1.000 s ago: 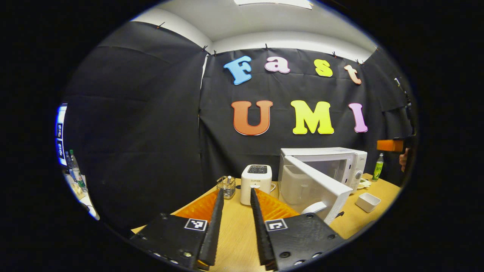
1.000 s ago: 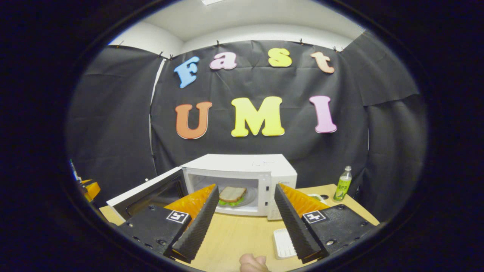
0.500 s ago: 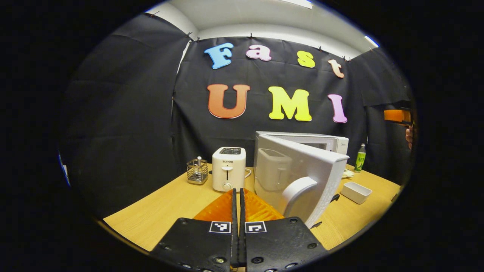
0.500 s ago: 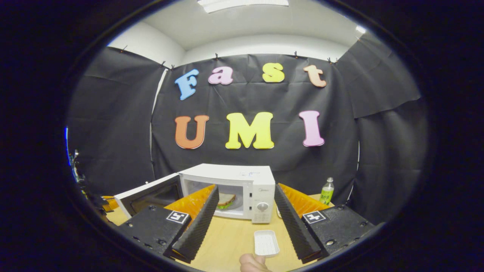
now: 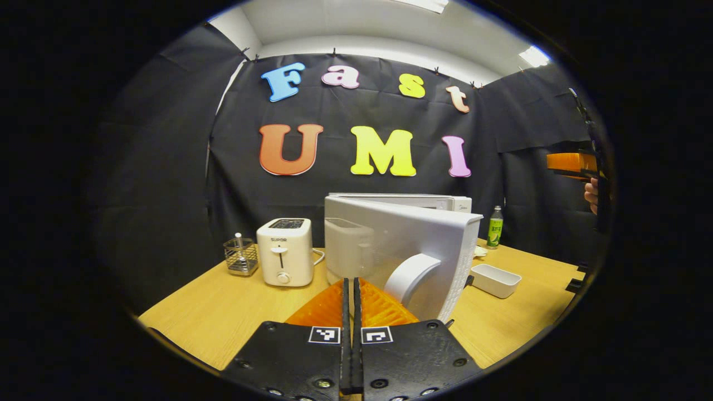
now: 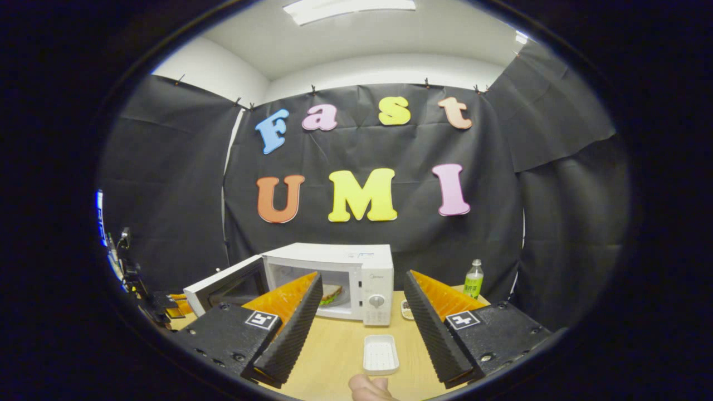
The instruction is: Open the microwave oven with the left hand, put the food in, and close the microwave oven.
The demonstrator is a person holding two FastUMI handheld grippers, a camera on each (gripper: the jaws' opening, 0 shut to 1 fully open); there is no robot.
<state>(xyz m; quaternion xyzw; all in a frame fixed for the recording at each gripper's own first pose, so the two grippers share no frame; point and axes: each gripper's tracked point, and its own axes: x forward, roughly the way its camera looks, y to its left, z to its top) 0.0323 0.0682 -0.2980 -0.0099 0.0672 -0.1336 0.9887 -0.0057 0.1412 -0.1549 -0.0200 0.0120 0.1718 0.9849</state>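
Note:
The white microwave (image 6: 356, 262) stands at the back of the wooden table with its door (image 6: 225, 284) swung open to the left. A sandwich (image 6: 330, 294) lies on a plate inside. In the left gripper view the door's outer face (image 5: 390, 234) and its curved handle (image 5: 409, 273) are just ahead and slightly right of my left gripper (image 5: 352, 281), which is shut on nothing. My right gripper (image 6: 362, 278) is open and empty, held back from the microwave above the table. It also shows far right in the left gripper view as the right gripper (image 5: 571, 162) in a hand (image 5: 591, 195).
A white toaster (image 5: 284, 250) and a wire basket (image 5: 241, 257) stand left of the microwave. A small white tray (image 6: 381, 354) lies in front of it and a green bottle (image 6: 473, 278) stands to its right. A thumb (image 6: 367, 387) shows at the bottom edge.
My left gripper went from open to shut and swung round to face the door's outer side. My right gripper drew back from the microwave, still open.

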